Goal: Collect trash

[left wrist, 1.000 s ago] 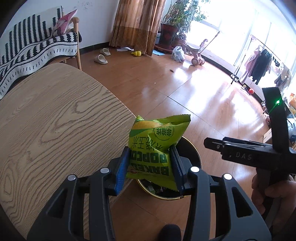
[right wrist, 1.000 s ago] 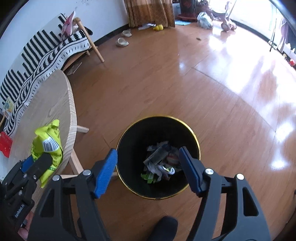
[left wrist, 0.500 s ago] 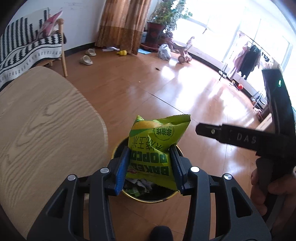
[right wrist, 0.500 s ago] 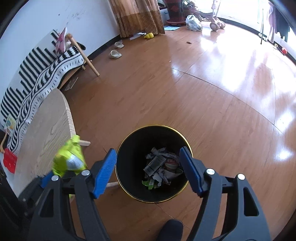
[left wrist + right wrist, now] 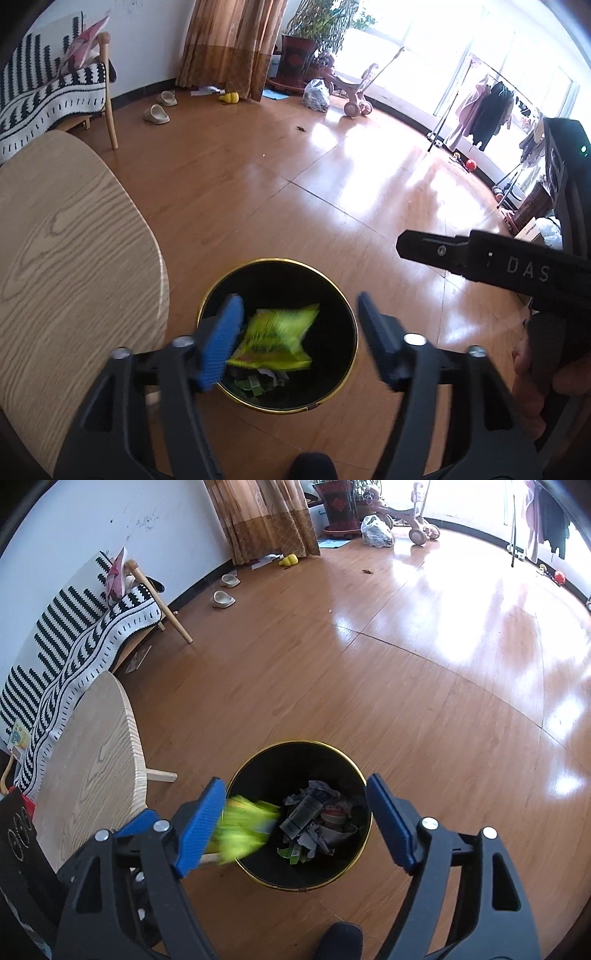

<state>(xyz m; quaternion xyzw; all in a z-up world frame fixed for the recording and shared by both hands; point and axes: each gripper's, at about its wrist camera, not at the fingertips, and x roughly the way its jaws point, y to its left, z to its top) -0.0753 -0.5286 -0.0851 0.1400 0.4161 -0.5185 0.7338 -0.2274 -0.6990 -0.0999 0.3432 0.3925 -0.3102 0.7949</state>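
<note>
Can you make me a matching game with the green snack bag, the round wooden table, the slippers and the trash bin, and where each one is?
Things:
1. green and yellow popcorn bag
2. round light wooden table
3. pair of pale slippers
4. black round trash bin with a gold rim

Places:
A. on the floor near the brown curtain
B. on the floor beside the table, with crumpled paper inside
C. falling blurred into the bin's mouth
D. in front of the striped blanket

Pairs: 1-C, 2-D, 3-A, 4-B
</note>
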